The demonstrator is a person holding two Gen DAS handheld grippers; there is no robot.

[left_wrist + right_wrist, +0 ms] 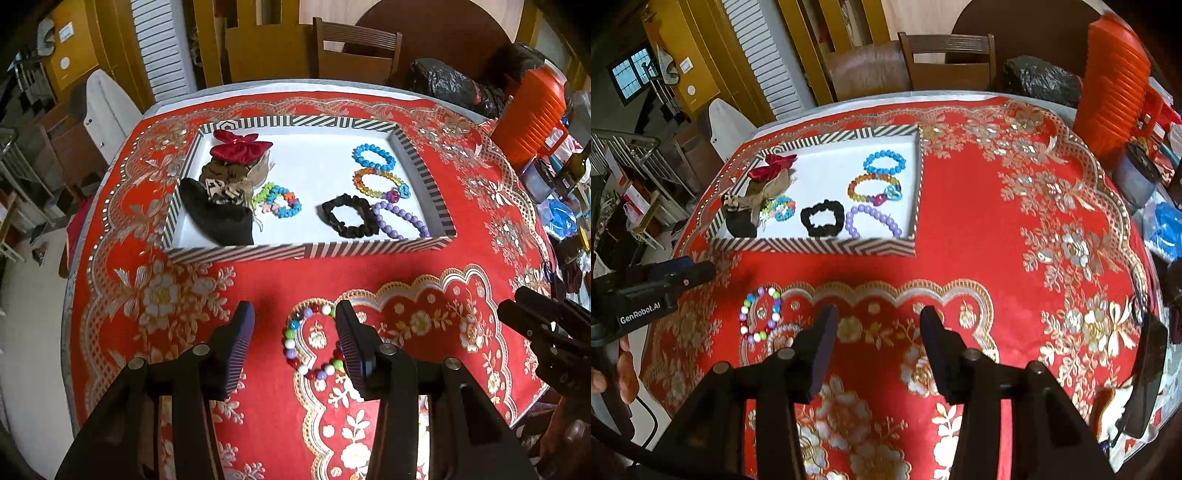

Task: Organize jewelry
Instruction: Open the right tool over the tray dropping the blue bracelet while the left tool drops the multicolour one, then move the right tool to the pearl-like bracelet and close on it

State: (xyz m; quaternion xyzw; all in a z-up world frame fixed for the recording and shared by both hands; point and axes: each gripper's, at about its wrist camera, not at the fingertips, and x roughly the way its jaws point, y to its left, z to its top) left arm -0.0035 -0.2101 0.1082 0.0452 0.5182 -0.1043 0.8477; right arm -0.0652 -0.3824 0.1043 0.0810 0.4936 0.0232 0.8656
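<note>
A multicolour bead bracelet [295, 347] lies flat on the red tablecloth; part of its ring is hidden behind the right finger of my left gripper [293, 314], which hovers open over it without gripping. In the right wrist view the same bracelet [761, 314] sits left of my right gripper [878, 314], which is open with only tablecloth between its fingers. Further back stands the striped tray [295, 252] [812, 246]. It holds a blue bracelet [373, 155], a rainbow bracelet [376, 182], a purple bracelet [400, 219], a black scrunchie [349, 219], a pastel bracelet [279, 201] and cloth bows [236, 147].
An orange ribbed jug [532, 118], a black plastic bag [443, 85] and mixed clutter crowd the table's right side. A wooden chair [358, 48] stands behind the table. A dark flat object [1145, 376] lies at the near right edge. A hand [624, 373] holds the left gripper's handle.
</note>
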